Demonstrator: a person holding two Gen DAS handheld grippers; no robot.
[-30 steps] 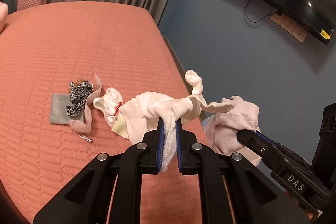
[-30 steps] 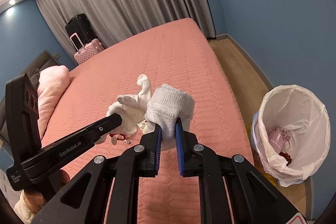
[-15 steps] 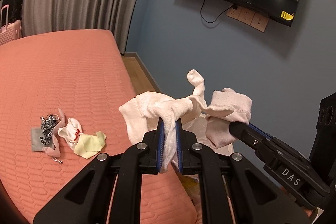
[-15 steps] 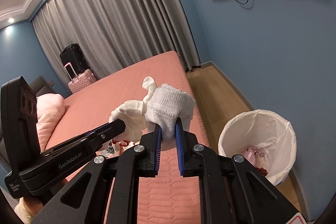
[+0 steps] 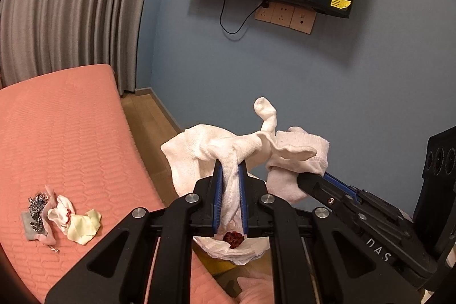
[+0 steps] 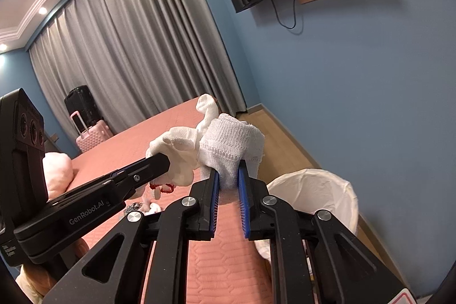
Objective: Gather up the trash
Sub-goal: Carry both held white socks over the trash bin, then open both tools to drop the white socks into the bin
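Left wrist view first: far left of the tongs, a small heap of scraps [image 5: 61,220] lies on the salmon bed cover [image 5: 71,133], not yet collected. The left gripper [image 5: 230,175] is nearly closed, its blue pads pinching a twisted neck of the white sock bundle [image 5: 225,150], which hangs in the air just ahead of the tips. Directly below those tips sits the bin liner [image 5: 236,250] with a dark red scrap inside. To the right, the right gripper [image 5: 306,180] comes in from the side, clamped on the bundle's other end. In the right wrist view, the left gripper [image 6: 166,161] reaches in from the left, the right gripper [image 6: 228,178] nips the ribbed cuff of the sock bundle [image 6: 230,144], and the lined trash bin [image 6: 313,198] stands low to the right. The step appears to be carrying the bundle to the bin; the next move likely calls for centring it over the opening, then parting both pairs of jaws together so neither end snags.
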